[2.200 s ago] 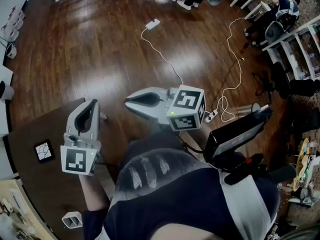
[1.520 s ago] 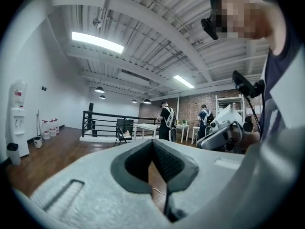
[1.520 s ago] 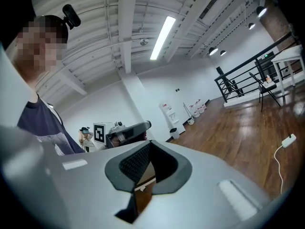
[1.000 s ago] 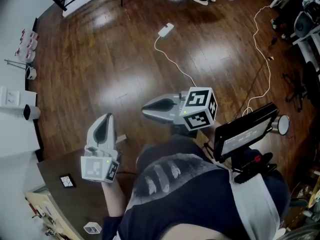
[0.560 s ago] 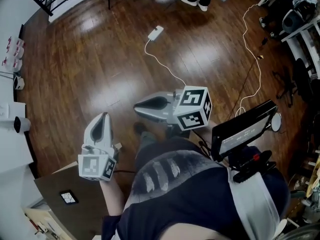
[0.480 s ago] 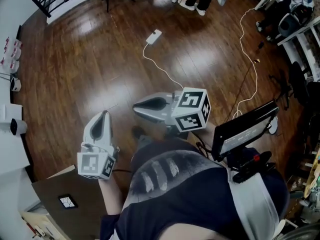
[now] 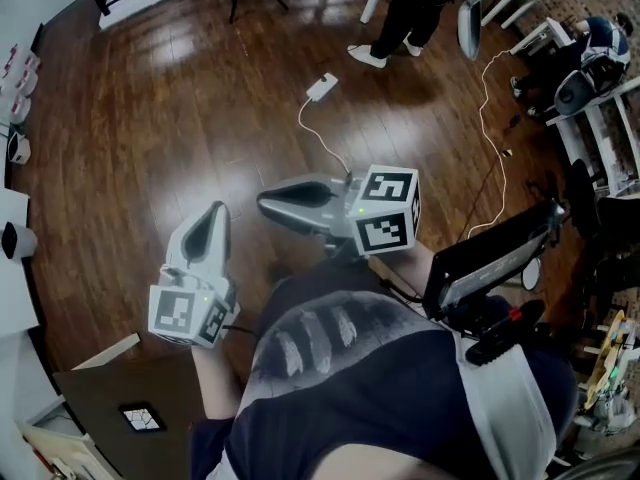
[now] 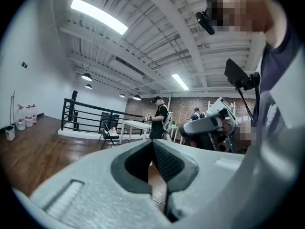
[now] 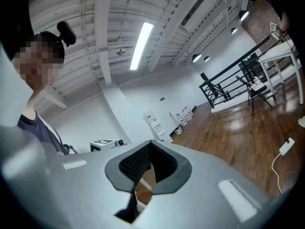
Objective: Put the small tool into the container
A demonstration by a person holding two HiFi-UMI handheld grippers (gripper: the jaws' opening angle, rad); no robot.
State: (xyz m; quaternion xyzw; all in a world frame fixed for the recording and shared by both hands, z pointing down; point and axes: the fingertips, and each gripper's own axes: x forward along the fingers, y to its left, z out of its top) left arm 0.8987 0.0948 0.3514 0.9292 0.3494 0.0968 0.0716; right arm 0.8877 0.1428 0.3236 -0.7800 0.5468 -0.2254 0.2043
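Neither a small tool nor a container appears in any view. In the head view my left gripper (image 7: 213, 214) is held in front of the person's body above the wooden floor, shut and empty. My right gripper (image 7: 264, 201) points left beside it, also shut with nothing between its pads. The left gripper view looks across the room along its closed jaws, which are the left gripper (image 8: 153, 143). The right gripper view shows the right gripper (image 9: 151, 145) with closed jaws against a white wall and ceiling.
A dark table corner (image 7: 95, 400) with a small marker card (image 7: 141, 416) lies at the bottom left. A white charger (image 7: 322, 88) and its cable trail over the floor. Someone stands at the back (image 7: 410, 8). White shelving (image 7: 600, 118) lines the right.
The head view has swung, so the table corner has slid lower left and more floor shows. Both grippers stay held before the body, shut and empty.
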